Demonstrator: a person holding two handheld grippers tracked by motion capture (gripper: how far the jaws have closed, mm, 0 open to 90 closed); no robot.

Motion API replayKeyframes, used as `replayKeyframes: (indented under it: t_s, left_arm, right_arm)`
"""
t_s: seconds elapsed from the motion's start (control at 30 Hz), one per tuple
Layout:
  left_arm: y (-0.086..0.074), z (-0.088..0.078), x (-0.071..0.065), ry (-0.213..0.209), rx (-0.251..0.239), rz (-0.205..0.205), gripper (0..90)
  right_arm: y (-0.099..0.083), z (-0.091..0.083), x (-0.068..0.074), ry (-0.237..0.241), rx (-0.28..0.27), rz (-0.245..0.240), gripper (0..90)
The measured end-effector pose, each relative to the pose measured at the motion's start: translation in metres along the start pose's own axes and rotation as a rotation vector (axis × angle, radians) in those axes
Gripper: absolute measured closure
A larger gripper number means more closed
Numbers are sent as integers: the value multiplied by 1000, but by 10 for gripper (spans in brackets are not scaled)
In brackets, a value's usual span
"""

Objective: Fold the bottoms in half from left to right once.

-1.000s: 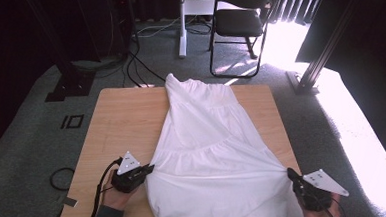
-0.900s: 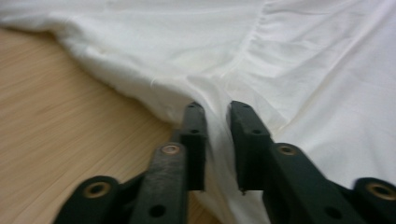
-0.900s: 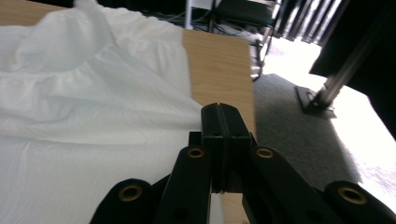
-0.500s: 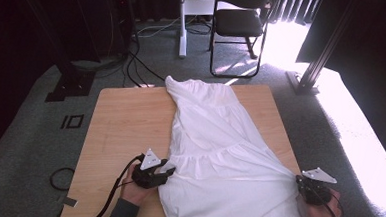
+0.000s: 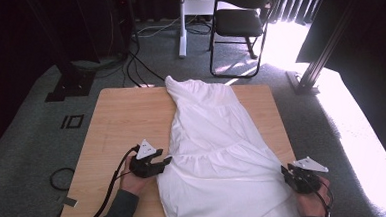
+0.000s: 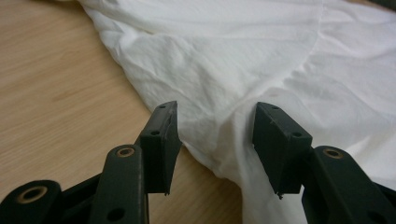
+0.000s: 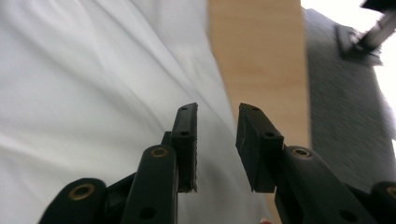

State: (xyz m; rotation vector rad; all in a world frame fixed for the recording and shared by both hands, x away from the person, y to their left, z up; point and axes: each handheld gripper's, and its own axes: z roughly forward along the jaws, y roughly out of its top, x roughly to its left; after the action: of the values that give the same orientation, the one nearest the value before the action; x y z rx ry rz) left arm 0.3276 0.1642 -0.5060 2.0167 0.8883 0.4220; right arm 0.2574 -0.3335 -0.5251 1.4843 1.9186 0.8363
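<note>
A white dress [image 5: 212,137] lies lengthwise on the wooden table [image 5: 121,117], its narrow top at the far edge and its wide skirt hanging over the near edge. My left gripper [image 5: 165,161] rests at the dress's left side by the gathered waist seam. In the left gripper view it [image 6: 215,107] is open, its jaws standing either side of a raised fold of the cloth [image 6: 243,56]. My right gripper [image 5: 286,172] sits at the skirt's right edge near the table corner. In the right gripper view it [image 7: 217,109] is open by a narrow gap over the white cloth [image 7: 84,84].
Bare wood [image 6: 51,84] lies left of the dress, and a narrower strip [image 7: 257,56] on its right. Beyond the table stand a black chair [image 5: 241,21], a white post base [image 5: 196,8] and loose cables [image 5: 133,66]. A metal frame leg [image 5: 319,67] stands at right.
My left gripper has moved right and forward to the dress's waist seam, and the skirt's left edge has drawn inward. My right gripper has slid slightly back toward the near edge.
</note>
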Motion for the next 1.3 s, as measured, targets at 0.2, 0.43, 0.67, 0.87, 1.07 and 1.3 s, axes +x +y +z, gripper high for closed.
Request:
replayKeyframes:
  t_s: [0.2,0.43,0.67,0.87,1.07,1.3]
  left_arm:
    - [8,-2,7,29,-16,-2,516]
    - [9,6,4,23,11,19,516]
    - [7,12,0,16,34,38,516]
    - [6,16,-1,11,40,41,516]
    - [6,19,-3,5,45,44,516]
    - [3,28,-5,-7,56,38,511]
  right_arm:
    - [45,21,22,129,-62,-47,660]
    - [91,69,52,223,-64,-120,628]
    - [117,116,56,281,-26,-64,530]
    - [129,144,63,299,37,-72,515]
    - [127,162,64,319,89,-59,580]
    - [133,148,68,324,33,-108,900]
